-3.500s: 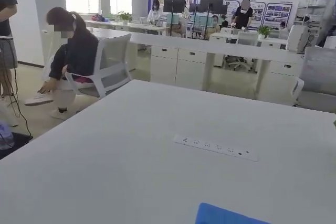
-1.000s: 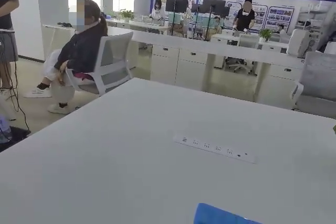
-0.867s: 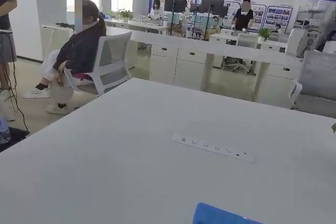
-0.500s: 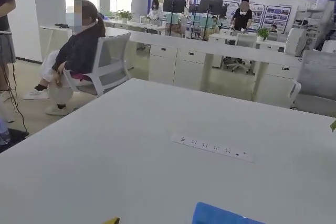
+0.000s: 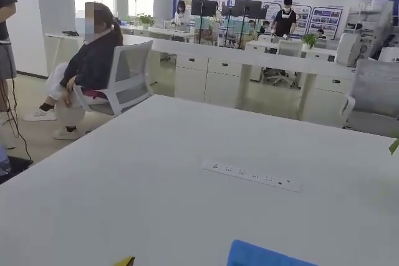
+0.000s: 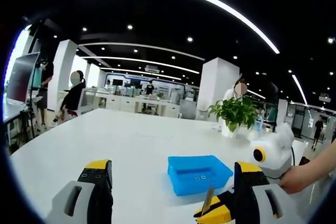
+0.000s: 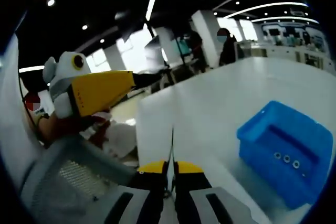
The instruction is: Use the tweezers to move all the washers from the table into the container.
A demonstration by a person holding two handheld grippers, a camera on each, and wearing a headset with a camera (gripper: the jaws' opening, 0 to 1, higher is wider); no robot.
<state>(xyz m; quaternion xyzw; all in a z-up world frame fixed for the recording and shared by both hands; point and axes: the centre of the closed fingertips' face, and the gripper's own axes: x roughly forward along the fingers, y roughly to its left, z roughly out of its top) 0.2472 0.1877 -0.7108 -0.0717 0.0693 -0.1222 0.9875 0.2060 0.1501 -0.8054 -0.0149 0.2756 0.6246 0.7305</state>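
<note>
Head view: mostly a big white table (image 5: 124,185) with a white power strip (image 5: 252,175) lying flat on it. A corner of the blue container (image 5: 265,256) pokes in at the bottom edge, nearer than the strip. Past the table's far left side, a person (image 5: 93,60) sits in a white office chair (image 5: 131,79).

Left gripper view: the left gripper (image 6: 171,174) has its jaws spread wide with nothing between them. The blue container (image 6: 198,173) sits on the table just ahead, with small washers (image 6: 197,178) on its floor. From the right comes the right gripper (image 6: 218,212), held by a hand (image 6: 296,178), with the tweezers (image 6: 208,201) sticking out toward the container. A potted plant (image 6: 234,114) stands further back.

Right gripper view: the right gripper (image 7: 170,167) is pressed together, pinching the tweezers (image 7: 172,145), which rise as a thin line. The container (image 7: 286,150) is off to the right – three washers (image 7: 286,158) lie in a row inside. The left gripper (image 7: 142,80) reaches in from the left.
</note>
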